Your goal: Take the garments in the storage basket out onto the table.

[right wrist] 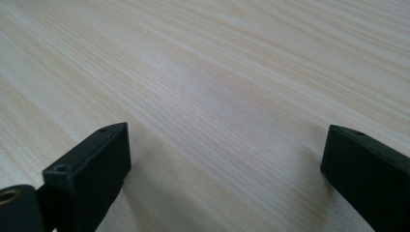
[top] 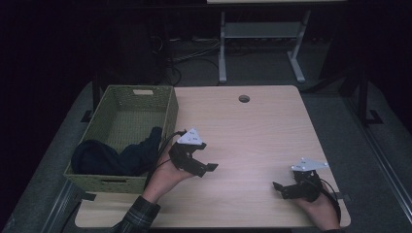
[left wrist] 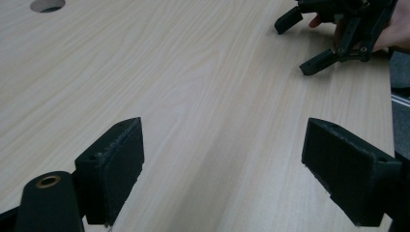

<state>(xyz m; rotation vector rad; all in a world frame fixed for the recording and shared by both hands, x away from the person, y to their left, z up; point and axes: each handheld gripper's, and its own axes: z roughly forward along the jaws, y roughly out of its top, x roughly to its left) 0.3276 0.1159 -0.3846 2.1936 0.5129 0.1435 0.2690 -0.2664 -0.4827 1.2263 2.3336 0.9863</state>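
Note:
A green woven basket point(top: 167, 114) stands at the table's left edge. A dark blue cloth point(top: 116, 156) lies in its near end and drapes over the right wall. My left gripper point(top: 206, 170) hovers just right of the basket, open, with nothing between its jaws point(left wrist: 222, 169). My right gripper point(top: 281, 189) rests low over the table near the front right corner, open and empty too point(right wrist: 225, 169). In the left gripper view the right gripper point(left wrist: 309, 43) appears farther off with its jaws spread.
The light wooden table point(top: 252, 136) has a round cable hole point(top: 244, 98) near its far edge. Beyond it stands a white desk frame point(top: 262, 34) with cables on the grey floor.

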